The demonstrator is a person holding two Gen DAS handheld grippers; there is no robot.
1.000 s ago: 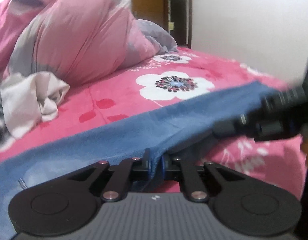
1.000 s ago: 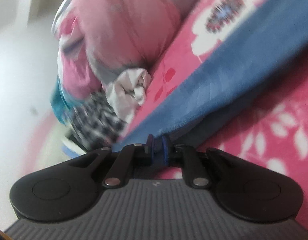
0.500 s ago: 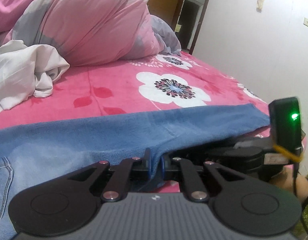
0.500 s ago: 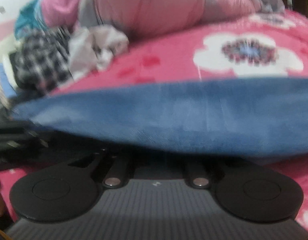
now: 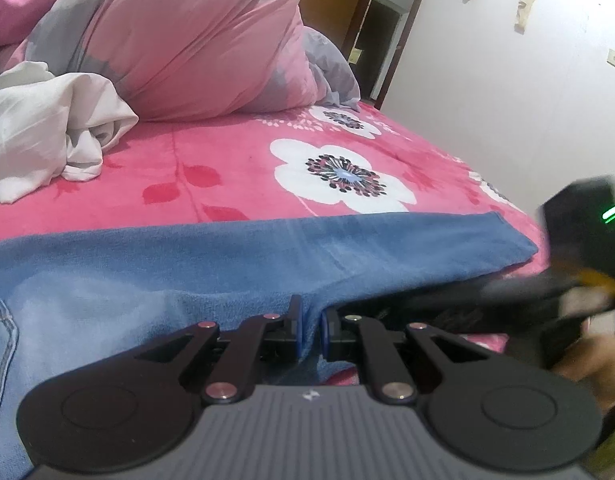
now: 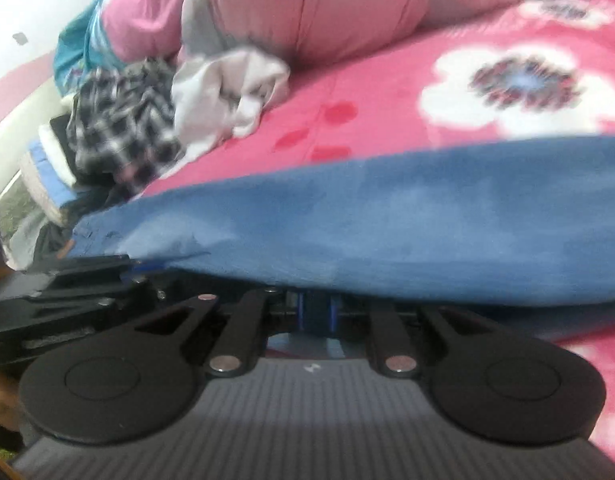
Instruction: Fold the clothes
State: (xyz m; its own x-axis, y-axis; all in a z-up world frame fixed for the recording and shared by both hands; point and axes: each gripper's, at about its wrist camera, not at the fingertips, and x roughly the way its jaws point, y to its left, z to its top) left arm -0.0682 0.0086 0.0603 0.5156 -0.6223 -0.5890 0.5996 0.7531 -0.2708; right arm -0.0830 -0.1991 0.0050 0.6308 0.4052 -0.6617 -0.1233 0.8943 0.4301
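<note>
— Looking from the left wrist view, what lies at nine o'clock?

— A crumpled white garment (image 5: 51,136) on the pink floral bed cover (image 5: 235,176), with a pink and grey duvet (image 5: 179,36) heaped behind it at eleven o'clock.

— And the jeans?

— The blue jeans (image 5: 243,256) stretch across the bed's near edge from nine to three o'clock, paler denim with a stitched pocket at the far left.

— What is the left claw doing?

— The left claw (image 5: 310,330), at six o'clock, is clamped tight on a fold of the jeans; cloth passes straight between its blue pads.

— Anything at three o'clock?

— The other tool's black body with a green light, blurred.

— From the right wrist view?

— A checked garment (image 6: 123,128) at ten o'clock, beside a stack of folded clothes (image 6: 47,176) at nine. The jeans span the middle.

— And the right claw?

— The right claw (image 6: 316,312), at six o'clock under the draped denim, is pinched on the jeans' edge.
</note>
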